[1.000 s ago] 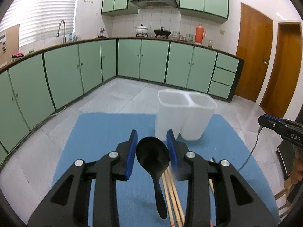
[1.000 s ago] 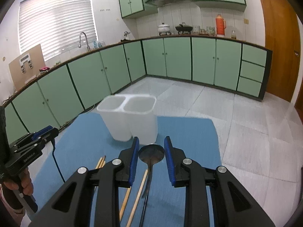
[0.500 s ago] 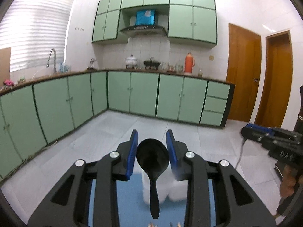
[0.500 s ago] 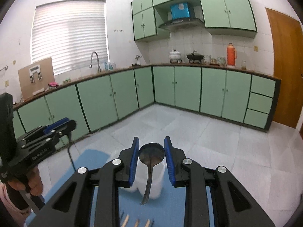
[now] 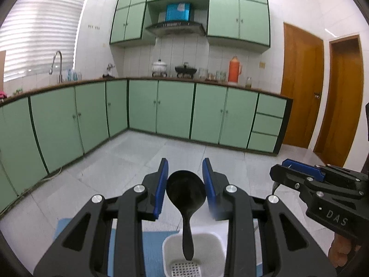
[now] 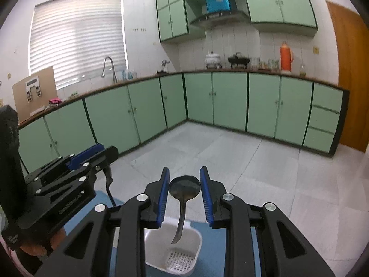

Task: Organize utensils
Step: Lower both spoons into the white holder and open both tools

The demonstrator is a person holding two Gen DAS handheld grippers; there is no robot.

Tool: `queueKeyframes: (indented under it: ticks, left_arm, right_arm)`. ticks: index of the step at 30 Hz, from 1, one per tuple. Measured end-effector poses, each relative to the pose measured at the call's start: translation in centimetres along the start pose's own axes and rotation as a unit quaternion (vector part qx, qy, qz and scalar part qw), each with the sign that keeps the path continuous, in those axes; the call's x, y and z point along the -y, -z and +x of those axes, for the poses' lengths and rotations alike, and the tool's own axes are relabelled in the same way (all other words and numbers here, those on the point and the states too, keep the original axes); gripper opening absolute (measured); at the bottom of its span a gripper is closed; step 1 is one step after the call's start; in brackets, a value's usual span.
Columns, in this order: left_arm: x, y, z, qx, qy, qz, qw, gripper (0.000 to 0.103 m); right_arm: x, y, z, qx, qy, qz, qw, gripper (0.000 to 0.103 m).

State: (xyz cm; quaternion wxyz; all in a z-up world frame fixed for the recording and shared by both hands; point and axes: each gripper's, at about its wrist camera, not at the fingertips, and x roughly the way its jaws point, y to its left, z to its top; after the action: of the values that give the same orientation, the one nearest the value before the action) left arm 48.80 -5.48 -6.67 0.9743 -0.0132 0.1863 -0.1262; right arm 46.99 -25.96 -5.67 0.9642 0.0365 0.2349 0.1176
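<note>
Spoons now hang handle-down over the white utensil holder [image 5: 192,257]: my left gripper [image 5: 185,185] clamps the black spoon [image 5: 186,196], my right gripper [image 6: 184,185] the metal spoon [image 6: 183,195]. A second ago both sat low over the blue mat [image 5: 150,249]. Only the right view shows the second compartment's drain grid [image 6: 178,259].

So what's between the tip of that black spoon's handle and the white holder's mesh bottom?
Nothing: in the left wrist view the black spoon hangs handle-down over the white holder, with only air above its mesh floor.
</note>
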Motion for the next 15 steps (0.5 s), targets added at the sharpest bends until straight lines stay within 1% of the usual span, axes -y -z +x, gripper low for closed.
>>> queueKeyframes:
  ticks: [4, 9, 10, 11, 12, 13, 15]
  left_arm:
    - [-1.1, 2.1, 1.0, -0.025, -0.001, -0.002, 0.9997, 0.029]
    - [-1.9, 3.6, 1.3, -0.044, 0.001, 0.003, 0.9990, 0.030]
    - [-2.0, 3.7, 1.1, -0.044, 0.000, 0.003, 0.9990, 0.031]
    - [-2.1, 3.7, 1.0, -0.045, 0.000, 0.004, 0.9990, 0.035]
    - [-2.1, 3.7, 0.9, -0.044, -0.001, 0.004, 0.9990, 0.037]
    - [-2.3, 3.8, 0.6, -0.041, -0.001, 0.002, 0.9991, 0.041]
    - [-2.6, 3.8, -0.2, -0.037, -0.001, -0.001, 0.9993, 0.044]
  right_arm:
    - [0.0, 2.1, 1.3, -0.024, 0.000, 0.001, 1.000, 0.027]
    - [-0.4, 3.6, 1.8, -0.043, -0.007, -0.004, 0.999, 0.028]
    - [-0.5, 3.8, 1.6, -0.042, -0.006, -0.006, 0.999, 0.028]
    - [-0.7, 3.9, 1.4, -0.040, -0.007, -0.006, 0.999, 0.029]
    - [-0.9, 4.0, 1.2, -0.037, -0.007, -0.005, 0.999, 0.034]
    - [-0.9, 4.0, 0.9, -0.035, -0.006, -0.004, 0.999, 0.036]
    - [-0.8, 3.9, 0.5, -0.030, -0.003, -0.003, 1.000, 0.038]
